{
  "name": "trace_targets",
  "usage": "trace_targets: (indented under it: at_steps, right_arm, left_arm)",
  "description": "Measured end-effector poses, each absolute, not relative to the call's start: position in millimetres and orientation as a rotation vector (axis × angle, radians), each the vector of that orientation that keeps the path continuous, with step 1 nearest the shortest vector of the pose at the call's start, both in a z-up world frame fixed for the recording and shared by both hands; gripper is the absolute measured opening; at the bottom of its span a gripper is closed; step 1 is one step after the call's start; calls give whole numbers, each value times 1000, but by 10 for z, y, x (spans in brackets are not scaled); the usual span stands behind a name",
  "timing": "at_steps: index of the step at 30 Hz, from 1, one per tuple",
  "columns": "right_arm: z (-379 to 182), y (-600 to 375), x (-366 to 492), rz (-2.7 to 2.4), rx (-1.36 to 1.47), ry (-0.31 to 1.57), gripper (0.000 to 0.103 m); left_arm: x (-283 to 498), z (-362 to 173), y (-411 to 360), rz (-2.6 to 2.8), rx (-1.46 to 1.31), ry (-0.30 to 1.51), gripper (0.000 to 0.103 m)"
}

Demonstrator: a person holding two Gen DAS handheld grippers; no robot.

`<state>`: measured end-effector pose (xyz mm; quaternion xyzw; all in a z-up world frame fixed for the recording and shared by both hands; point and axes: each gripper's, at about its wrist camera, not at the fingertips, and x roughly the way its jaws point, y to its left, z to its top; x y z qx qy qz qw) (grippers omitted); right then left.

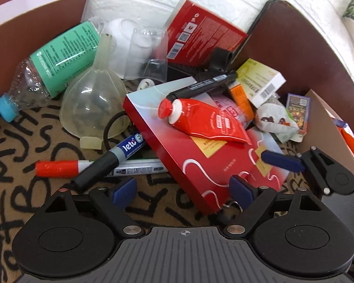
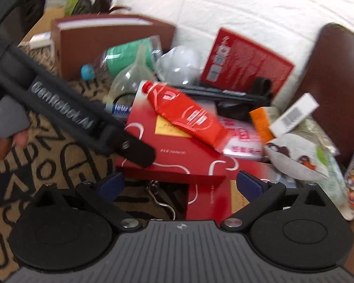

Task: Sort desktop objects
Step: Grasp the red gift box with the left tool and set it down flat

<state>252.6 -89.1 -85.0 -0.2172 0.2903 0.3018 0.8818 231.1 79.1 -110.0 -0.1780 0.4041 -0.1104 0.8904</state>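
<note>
A pile of desk clutter lies on a patterned mat. A flat red box (image 1: 195,162) sits in the middle with a red tube (image 1: 200,120) on top. My left gripper (image 1: 183,189) is open, its pads on either side of the box's near corner and not touching it. My right gripper (image 2: 180,184) is also open, just short of the same red box (image 2: 172,151) and the tube (image 2: 188,115). One right finger (image 1: 283,161) reaches over the box's right edge. The left gripper's finger (image 2: 139,152) hangs over the box's left corner.
Left of the box lie three markers (image 1: 115,155), a clear funnel (image 1: 92,103) and a green-labelled bottle (image 1: 59,61). Behind stand a red carton (image 1: 200,37) and a black marker (image 1: 200,85). Small packets (image 1: 259,82) crowd the right. Brown boxes (image 1: 35,30) flank the pile. A hand (image 2: 2,146) shows at the left.
</note>
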Motion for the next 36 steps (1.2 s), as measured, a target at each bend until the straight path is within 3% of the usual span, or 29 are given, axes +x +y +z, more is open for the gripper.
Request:
trace_targets:
  at_steps: [3,7,11,24,36]
  right_arm:
    - [-872,-876,2483,650,-438,602,97]
    - [-831,-921,2414,649,-384,593,82]
    - [-804,-951,2282,633,-354,598,71]
    - [-915,-1053,938,620,-195,618,71]
    - [-747,-1134,187,670,-218,586,70]
  left_arm:
    - [2345,-1100,807,-253,-379,841,85]
    - [2313,-1091,780,-306,-391,871,67]
    - [2151,-1071,741,-308,-356,875,65]
    - [1103,-1039,601,-415,-259,966,66]
    - [578,-1012,881,-338,-272,944,78]
